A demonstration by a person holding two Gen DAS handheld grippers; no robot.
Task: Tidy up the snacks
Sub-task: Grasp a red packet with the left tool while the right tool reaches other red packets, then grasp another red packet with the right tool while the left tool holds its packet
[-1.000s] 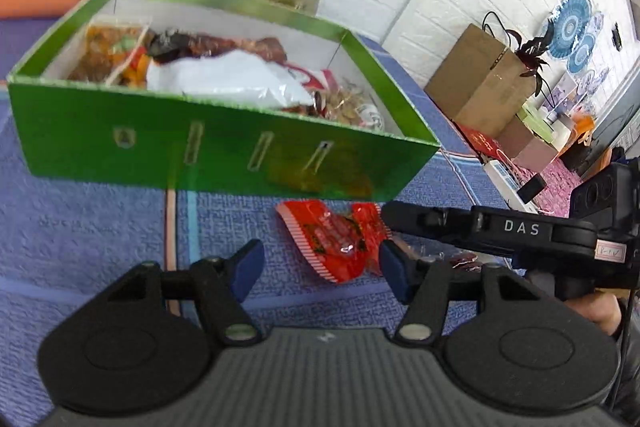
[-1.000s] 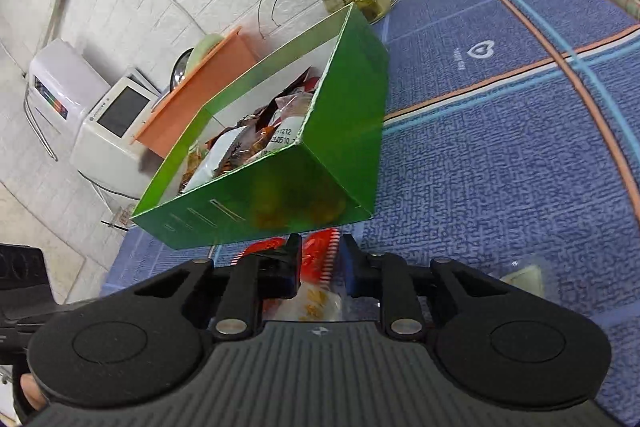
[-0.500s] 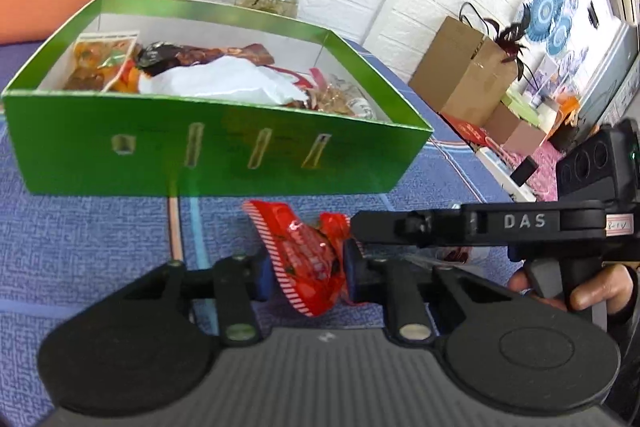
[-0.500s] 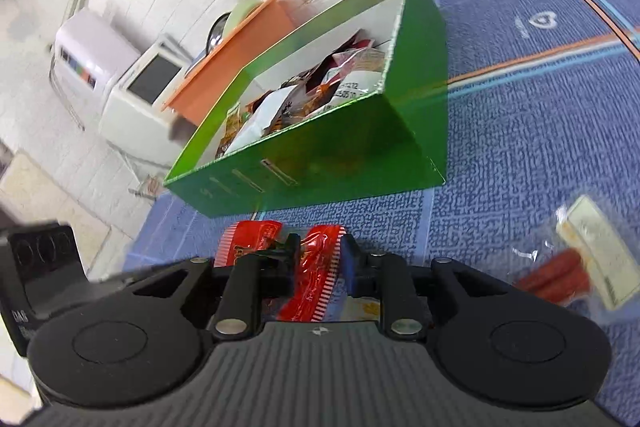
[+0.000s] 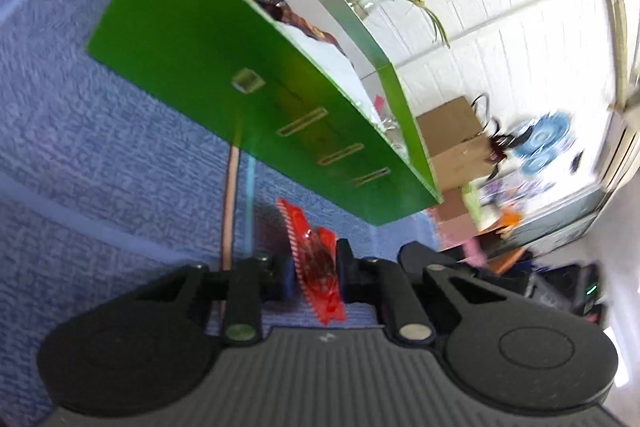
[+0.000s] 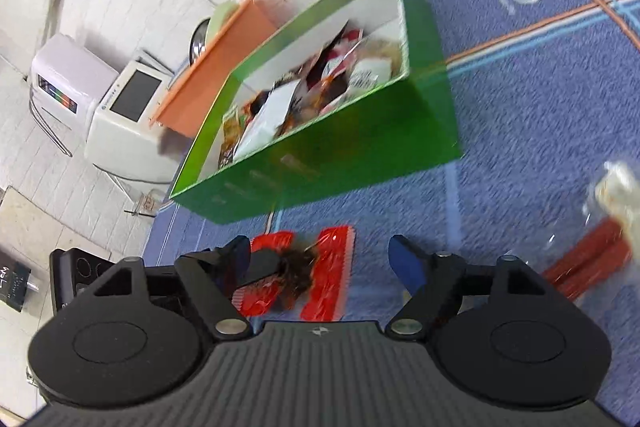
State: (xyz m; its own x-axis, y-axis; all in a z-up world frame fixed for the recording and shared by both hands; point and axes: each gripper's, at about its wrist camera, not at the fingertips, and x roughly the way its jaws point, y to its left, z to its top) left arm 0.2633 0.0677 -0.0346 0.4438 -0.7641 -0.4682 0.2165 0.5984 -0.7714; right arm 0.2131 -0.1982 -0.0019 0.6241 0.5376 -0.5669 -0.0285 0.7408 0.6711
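The left claw (image 5: pixel 311 273) pinches the red packet (image 5: pixel 318 273) for the green box (image 5: pixel 224 75), while the right claw (image 6: pixel 320 261), spread wide, holds nothing.

Snack packets (image 6: pixel 328 279) before the box (image 6: pixel 360 147)

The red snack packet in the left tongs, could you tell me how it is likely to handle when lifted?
The red snack packet is probably floppy, its crinkled film sticking out past the left tongs. Likely light, since they grip only its middle. Its glossy wrap may slip.
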